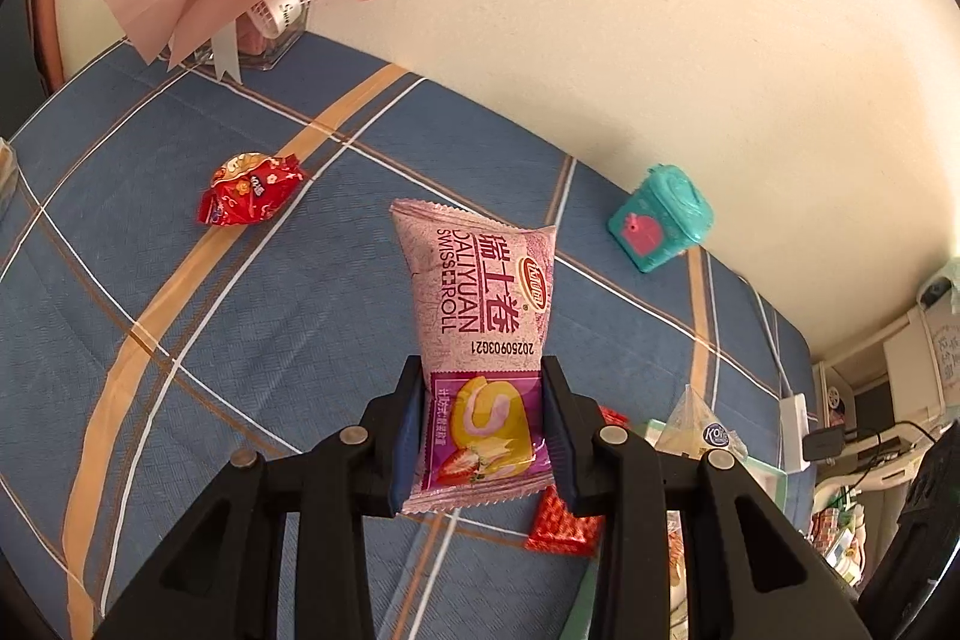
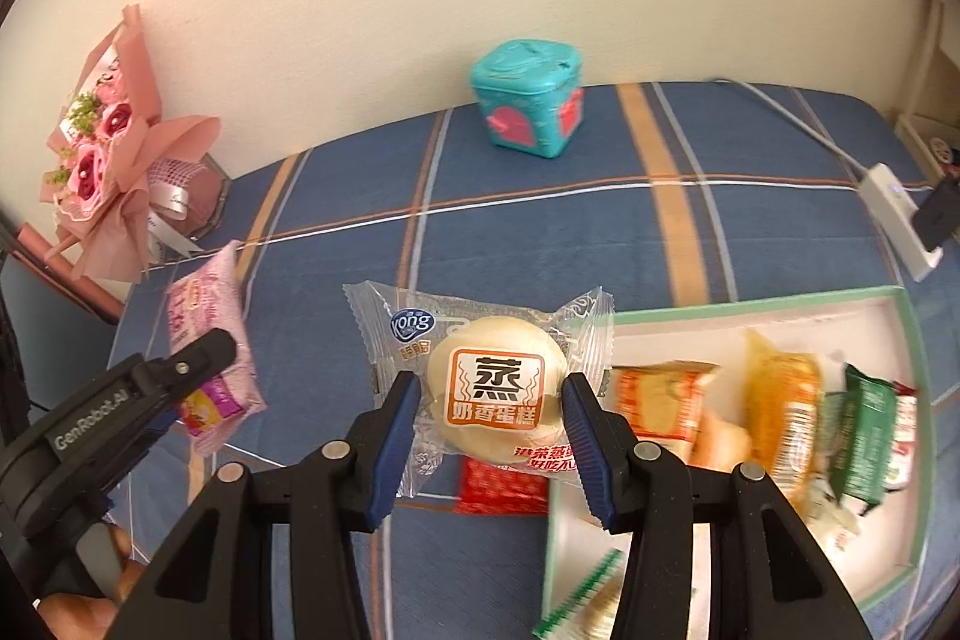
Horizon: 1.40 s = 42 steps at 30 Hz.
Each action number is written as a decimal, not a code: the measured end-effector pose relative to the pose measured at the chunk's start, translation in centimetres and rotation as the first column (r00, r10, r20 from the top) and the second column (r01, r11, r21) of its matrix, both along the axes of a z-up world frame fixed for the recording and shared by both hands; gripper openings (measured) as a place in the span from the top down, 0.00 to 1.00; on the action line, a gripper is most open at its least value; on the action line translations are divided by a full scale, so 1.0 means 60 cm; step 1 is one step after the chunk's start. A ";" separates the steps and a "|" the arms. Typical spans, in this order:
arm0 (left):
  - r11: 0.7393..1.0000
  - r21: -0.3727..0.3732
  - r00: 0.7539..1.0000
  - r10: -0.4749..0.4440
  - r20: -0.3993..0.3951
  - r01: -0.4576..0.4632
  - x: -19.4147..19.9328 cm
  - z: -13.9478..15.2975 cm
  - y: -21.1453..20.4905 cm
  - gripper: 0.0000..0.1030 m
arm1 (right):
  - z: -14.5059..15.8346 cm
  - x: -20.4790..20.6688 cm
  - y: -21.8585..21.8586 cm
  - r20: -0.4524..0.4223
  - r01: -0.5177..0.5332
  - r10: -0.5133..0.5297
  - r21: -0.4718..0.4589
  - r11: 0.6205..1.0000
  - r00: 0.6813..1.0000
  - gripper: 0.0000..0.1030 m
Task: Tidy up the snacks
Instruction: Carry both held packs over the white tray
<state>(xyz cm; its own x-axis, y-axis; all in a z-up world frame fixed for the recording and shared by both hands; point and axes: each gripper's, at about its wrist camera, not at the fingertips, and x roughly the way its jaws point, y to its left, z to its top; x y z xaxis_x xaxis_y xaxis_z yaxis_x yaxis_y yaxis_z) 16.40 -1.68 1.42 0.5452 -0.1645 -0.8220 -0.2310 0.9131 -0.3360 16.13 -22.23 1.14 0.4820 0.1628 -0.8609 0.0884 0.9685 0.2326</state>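
My left gripper (image 1: 483, 430) is shut on a pink Swiss roll packet (image 1: 480, 316) and holds it above the blue plaid tablecloth; it also shows at the left of the right wrist view (image 2: 213, 352). My right gripper (image 2: 492, 400) is shut on a clear-wrapped steamed cake (image 2: 495, 382), held above the cloth beside the white tray (image 2: 774, 307) with a green rim that holds several snack packets. A red candy packet (image 1: 249, 187) lies on the cloth to the far left. A red packet (image 2: 501, 487) lies under the cake, next to the tray.
A pink rose bouquet (image 2: 102, 160) stands at the back left by the wall. A teal box (image 2: 531, 100) sits at the back. A white power adapter (image 2: 897, 214) with cable lies at the right edge of the table.
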 end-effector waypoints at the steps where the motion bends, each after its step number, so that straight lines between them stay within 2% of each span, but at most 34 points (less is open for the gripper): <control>1: 1.000 0.002 1.000 -0.007 0.003 0.007 -0.001 0.001 -0.003 0.63 | 0.002 -0.004 -0.009 0.000 0.006 -0.006 -0.002 1.000 1.000 0.50; 7: 0.998 0.012 0.998 -0.065 0.020 0.064 -0.015 0.008 -0.036 0.63 | 0.013 -0.029 -0.048 -0.001 0.055 -0.055 -0.024 0.998 0.999 0.50; 13: 0.992 -0.012 0.991 -0.128 0.035 0.128 -0.031 0.017 -0.068 0.63 | 0.016 -0.061 -0.089 -0.023 0.114 -0.116 -0.053 0.992 0.993 0.50; 20: 0.973 -0.024 0.972 -0.230 0.037 0.231 -0.048 0.016 -0.125 0.63 | 0.025 -0.101 -0.137 -0.024 0.183 -0.186 -0.072 0.980 0.982 0.50; 26: 0.943 -0.013 0.943 -0.331 0.035 0.331 -0.067 0.017 -0.187 0.63 | 0.031 -0.139 -0.174 -0.021 0.243 -0.246 -0.089 0.966 0.969 0.50; 33: 0.896 0.041 0.897 -0.442 0.019 0.441 -0.092 0.018 -0.263 0.63 | 0.029 -0.177 -0.209 -0.030 0.300 -0.304 -0.105 0.948 0.952 0.50; 42: 0.843 0.090 0.848 -0.530 -0.036 0.530 -0.106 -0.007 -0.326 0.63 | 0.018 -0.196 -0.240 -0.049 0.337 -0.344 -0.114 0.934 0.938 0.50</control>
<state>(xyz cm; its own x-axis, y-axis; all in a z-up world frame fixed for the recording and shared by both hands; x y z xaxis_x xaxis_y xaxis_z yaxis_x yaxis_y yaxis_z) 10.05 -21.25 1.00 0.3891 -0.3495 -0.8523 0.2944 0.9239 -0.2445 4.39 -36.62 2.20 0.4335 -0.0915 -0.8965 0.4294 0.8956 0.1162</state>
